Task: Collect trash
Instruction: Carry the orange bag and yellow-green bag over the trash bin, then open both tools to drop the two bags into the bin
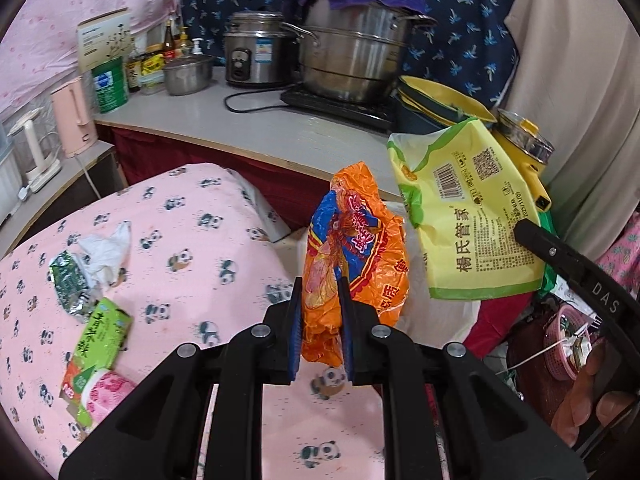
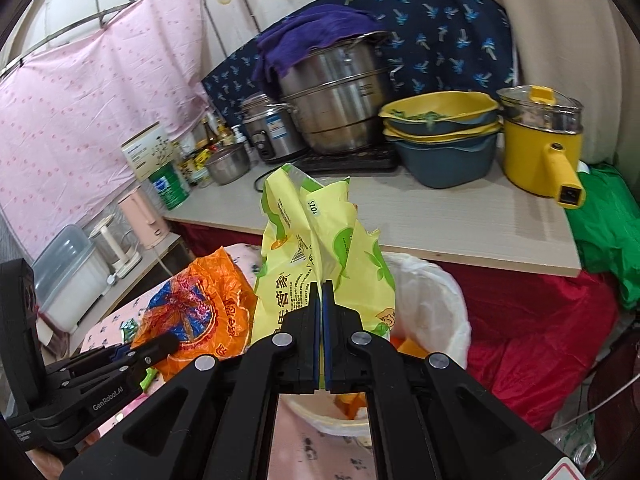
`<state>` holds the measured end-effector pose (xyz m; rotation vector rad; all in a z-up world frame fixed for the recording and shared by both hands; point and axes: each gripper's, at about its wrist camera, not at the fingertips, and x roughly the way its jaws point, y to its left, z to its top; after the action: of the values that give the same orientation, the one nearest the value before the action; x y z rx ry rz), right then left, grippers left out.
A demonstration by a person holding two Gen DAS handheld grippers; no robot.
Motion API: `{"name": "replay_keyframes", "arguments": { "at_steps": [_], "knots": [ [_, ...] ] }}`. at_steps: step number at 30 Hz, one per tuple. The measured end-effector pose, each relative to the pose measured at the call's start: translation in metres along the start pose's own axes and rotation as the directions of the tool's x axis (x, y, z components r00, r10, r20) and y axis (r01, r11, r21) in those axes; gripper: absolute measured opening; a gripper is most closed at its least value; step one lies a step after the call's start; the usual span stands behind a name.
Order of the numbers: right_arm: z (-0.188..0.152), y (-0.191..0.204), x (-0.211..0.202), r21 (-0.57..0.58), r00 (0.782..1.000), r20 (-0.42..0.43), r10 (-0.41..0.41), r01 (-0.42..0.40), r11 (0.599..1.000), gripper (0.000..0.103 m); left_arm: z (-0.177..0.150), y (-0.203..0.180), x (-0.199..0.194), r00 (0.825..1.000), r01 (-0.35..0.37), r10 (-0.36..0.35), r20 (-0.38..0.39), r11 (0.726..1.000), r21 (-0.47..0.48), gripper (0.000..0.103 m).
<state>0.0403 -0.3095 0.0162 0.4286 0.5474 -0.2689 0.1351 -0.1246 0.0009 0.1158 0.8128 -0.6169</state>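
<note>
The left tongs [image 1: 320,320] pinched a crinkly orange wrapper [image 1: 356,248], and the right tongs [image 2: 322,320] were clamped almost flat on a slick yellow-green bag [image 2: 316,248]. Just beyond and below the right tongs gaped the white-lined bin [image 2: 436,300]. Each light, springy film probably needed centring over the liner before release; crumpled tissue [image 1: 106,252] and cartons lay left of the left tongs.

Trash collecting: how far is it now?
Done: orange scraps lie in the white-lined bin. In hand: left hand-held gripper holds orange wrapper, right hand-held gripper holds yellow bag. Left: tissue, foil packet, green carton, pink wrapper.
</note>
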Motion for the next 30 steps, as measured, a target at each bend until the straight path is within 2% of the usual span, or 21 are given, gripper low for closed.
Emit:
{"name": "replay_keyframes", "arguments": {
  "at_steps": [9, 16, 21, 27, 30],
  "knots": [
    [-0.002, -0.049, -0.007, 0.072, 0.998, 0.007, -0.058, 0.058, 0.996, 0.001, -0.003, -0.043, 0.043, 0.996, 0.041, -0.036, -0.080, 0.997, 0.060, 0.016],
    [-0.004, -0.064, -0.005, 0.097, 0.997, 0.000, -0.074, 0.073, 0.993, 0.001, -0.001, -0.058, 0.061, 0.995, 0.044, -0.036, -0.096, 0.996, 0.075, 0.018],
    [-0.005, -0.064, 0.000, 0.098, 0.998, -0.007, -0.070, 0.070, 0.993, 0.001, 0.002, -0.056, 0.063, 0.996, 0.020, -0.016, -0.082, 0.998, 0.058, 0.040],
    [-0.009, -0.055, 0.012, 0.086, 0.998, -0.029, -0.052, 0.054, 0.995, 0.001, 0.004, -0.048, 0.059, 0.998, -0.007, 0.009, -0.060, 0.999, 0.046, 0.050],
    [-0.010, -0.047, 0.019, 0.078, 0.998, -0.041, -0.041, 0.044, 0.996, 0.001, 0.005, -0.043, 0.055, 0.999, -0.017, 0.019, -0.049, 0.999, 0.041, 0.050]
  ]
}}
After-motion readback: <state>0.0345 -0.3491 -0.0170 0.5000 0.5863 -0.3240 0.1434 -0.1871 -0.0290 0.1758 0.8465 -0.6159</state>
